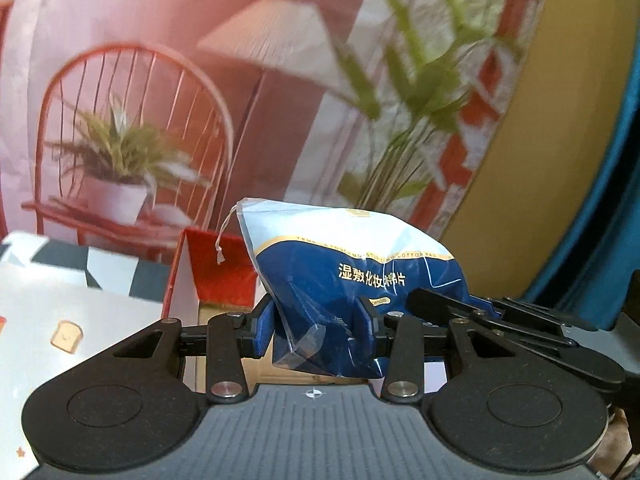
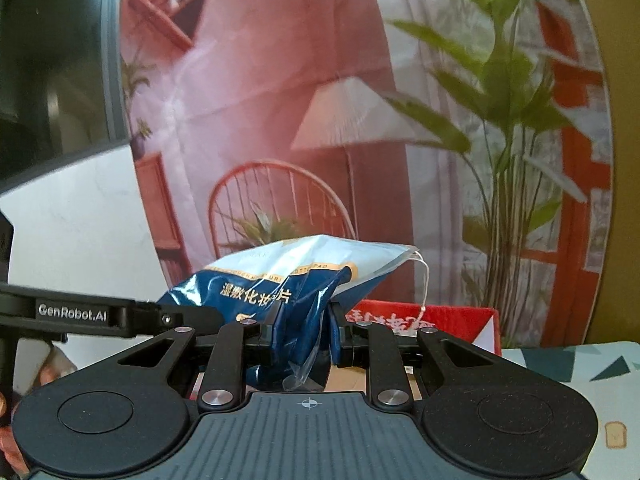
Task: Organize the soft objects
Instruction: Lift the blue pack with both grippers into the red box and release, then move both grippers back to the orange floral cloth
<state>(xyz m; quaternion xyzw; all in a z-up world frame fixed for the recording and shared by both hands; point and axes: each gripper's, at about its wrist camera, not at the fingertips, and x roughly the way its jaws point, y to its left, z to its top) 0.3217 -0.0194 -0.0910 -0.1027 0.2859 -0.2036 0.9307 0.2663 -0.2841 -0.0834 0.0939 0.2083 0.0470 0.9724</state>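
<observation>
Bag held by both grippers

Bag (image 1: 352, 276) of cotton pads, blue and white, hangs above a red box (image 1: 216, 268). The left gripper (image 1: 316, 330) pinches one lower corner; the right gripper (image 2: 306, 334) clamps narrowly on the other. A drawstring (image 2: 422, 280) dangles.

bag (image 1: 352, 280) above box (image 1: 216, 276), backdrop (image 1: 168, 20) behind

Bag (image 1: 352, 276) navy w/ pale-blue top, gold trim; box (image 1: 218, 268) red; tablecloth (image 1: 80, 304) white/dark geometric.

The backdrop (image 1: 280, 80) is motion-blurred, and the bag (image 1: 344, 280) hides the box (image 1: 224, 264) interior.
</observation>
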